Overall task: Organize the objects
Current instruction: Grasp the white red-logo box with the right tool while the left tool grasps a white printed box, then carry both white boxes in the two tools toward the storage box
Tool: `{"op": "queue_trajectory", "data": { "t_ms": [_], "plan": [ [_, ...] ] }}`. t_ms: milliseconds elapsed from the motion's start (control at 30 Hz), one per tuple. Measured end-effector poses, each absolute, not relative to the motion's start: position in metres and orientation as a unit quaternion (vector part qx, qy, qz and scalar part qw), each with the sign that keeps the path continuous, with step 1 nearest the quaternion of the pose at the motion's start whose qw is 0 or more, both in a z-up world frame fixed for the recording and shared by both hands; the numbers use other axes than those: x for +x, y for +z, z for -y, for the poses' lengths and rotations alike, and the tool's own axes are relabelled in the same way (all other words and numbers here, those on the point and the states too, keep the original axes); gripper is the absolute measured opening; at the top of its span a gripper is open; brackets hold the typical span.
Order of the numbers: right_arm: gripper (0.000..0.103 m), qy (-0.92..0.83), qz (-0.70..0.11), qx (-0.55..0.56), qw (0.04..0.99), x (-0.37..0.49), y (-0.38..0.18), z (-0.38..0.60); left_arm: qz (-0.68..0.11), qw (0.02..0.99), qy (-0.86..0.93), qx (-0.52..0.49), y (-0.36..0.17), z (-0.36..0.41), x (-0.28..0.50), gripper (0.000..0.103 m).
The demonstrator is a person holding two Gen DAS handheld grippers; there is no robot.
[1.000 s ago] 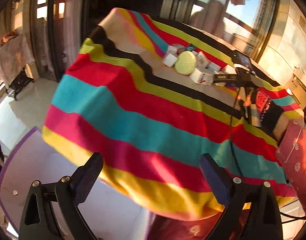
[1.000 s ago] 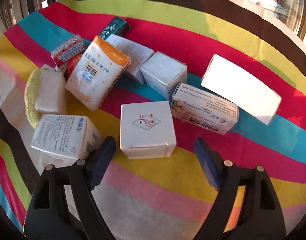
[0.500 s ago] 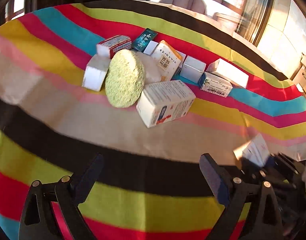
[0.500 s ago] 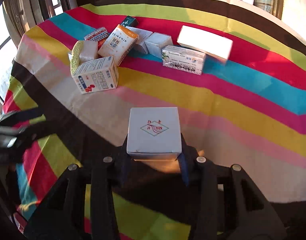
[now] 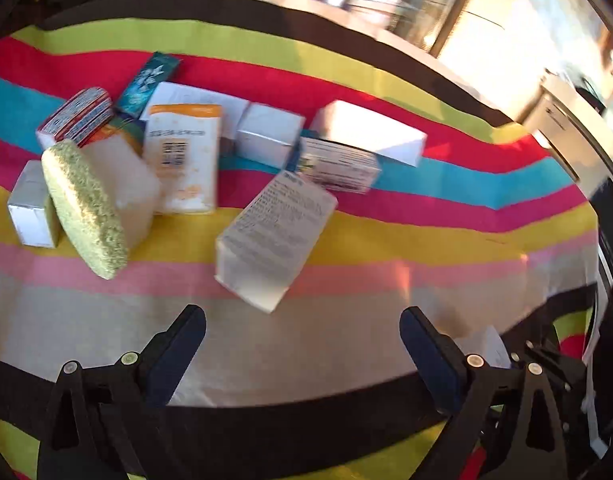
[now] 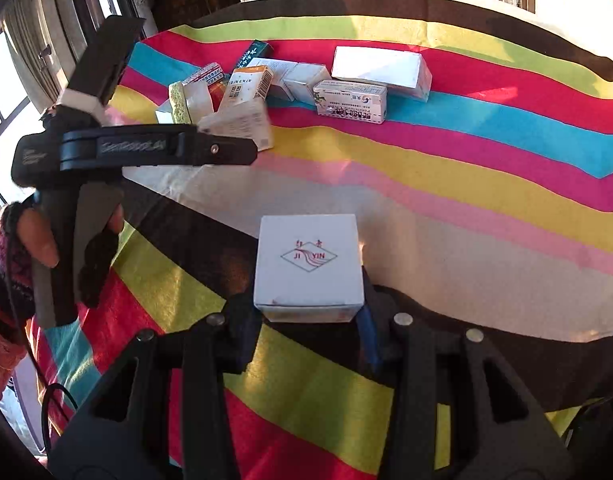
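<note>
My right gripper [image 6: 308,316] is shut on a white square box with a red "JI YIN" logo [image 6: 308,266], holding it just above the striped tablecloth [image 6: 466,184], near the front. My left gripper [image 5: 302,344] is open with nothing between its fingers. It points down at a white box with printed text [image 5: 272,236] lying close ahead. Beyond that box is a pile: a yellow-green sponge [image 5: 84,210], an orange-and-white box [image 5: 184,156], a long white box [image 5: 370,132] and several other small cartons. In the right wrist view a hand [image 6: 38,236] holds the left gripper over the pile's near side.
The round table's cloth [image 5: 386,240] has broad bare stripes between the pile and both grippers. The right gripper and its box [image 5: 486,346] show at the lower right of the left wrist view. Windows and bright sunlight lie behind the table.
The right gripper shut on the white logo box and drew it back from the pile toward the near edge. The left gripper swung in from beyond the table's edge to the pile, still open.
</note>
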State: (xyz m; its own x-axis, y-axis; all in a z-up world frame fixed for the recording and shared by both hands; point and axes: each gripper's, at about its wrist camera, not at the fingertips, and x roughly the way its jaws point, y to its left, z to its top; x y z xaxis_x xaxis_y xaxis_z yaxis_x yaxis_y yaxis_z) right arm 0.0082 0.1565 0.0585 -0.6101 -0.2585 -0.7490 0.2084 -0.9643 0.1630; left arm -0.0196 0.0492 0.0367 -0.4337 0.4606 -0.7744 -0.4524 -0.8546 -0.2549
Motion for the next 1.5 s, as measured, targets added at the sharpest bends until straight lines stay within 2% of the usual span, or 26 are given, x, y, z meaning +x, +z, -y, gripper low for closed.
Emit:
{"op": "queue_trajectory", "data": {
  "t_ms": [167, 433, 467, 500, 533, 567, 767, 1133, 1500],
  "plan": [
    [0.046, -0.896, 0.036, 0.421, 0.133, 0.005, 0.058, -0.157, -0.077, 0.218, 0.871, -0.434, 0.038, -0.063, -0.012, 0.099],
    [0.046, -0.897, 0.031, 0.422, 0.13, 0.006, 0.058, -0.155, -0.05, 0.167, 0.875, -0.451, 0.029, -0.08, -0.055, 0.099],
    [0.046, -0.897, 0.03, 0.422, 0.13, 0.006, 0.057, -0.154, -0.054, 0.162, 0.878, -0.448, 0.028, -0.087, -0.055, 0.095],
    [0.046, -0.897, 0.03, 0.422, 0.13, 0.006, 0.057, -0.154, -0.06, 0.153, 0.881, -0.443, 0.027, -0.09, -0.053, 0.089],
    [0.046, -0.897, 0.03, 0.422, 0.13, 0.005, 0.057, -0.154, -0.066, 0.145, 0.884, -0.439, 0.026, -0.09, -0.05, 0.061],
    [0.046, -0.897, 0.032, 0.421, 0.131, 0.005, 0.057, -0.155, -0.071, 0.144, 0.886, -0.436, 0.026, -0.093, -0.048, 0.041],
    [0.046, -0.897, 0.036, 0.421, 0.132, 0.005, 0.057, -0.156, -0.088, 0.156, 0.886, -0.428, 0.028, -0.084, -0.015, 0.041],
    [0.046, -0.897, 0.035, 0.421, 0.132, 0.005, 0.058, -0.155, -0.046, 0.129, 0.906, -0.401, 0.035, -0.041, 0.056, 0.041],
    [0.046, -0.898, 0.025, 0.421, 0.127, 0.005, 0.058, -0.152, -0.023, 0.122, 0.897, -0.424, 0.025, -0.028, 0.055, 0.041]
  ]
}}
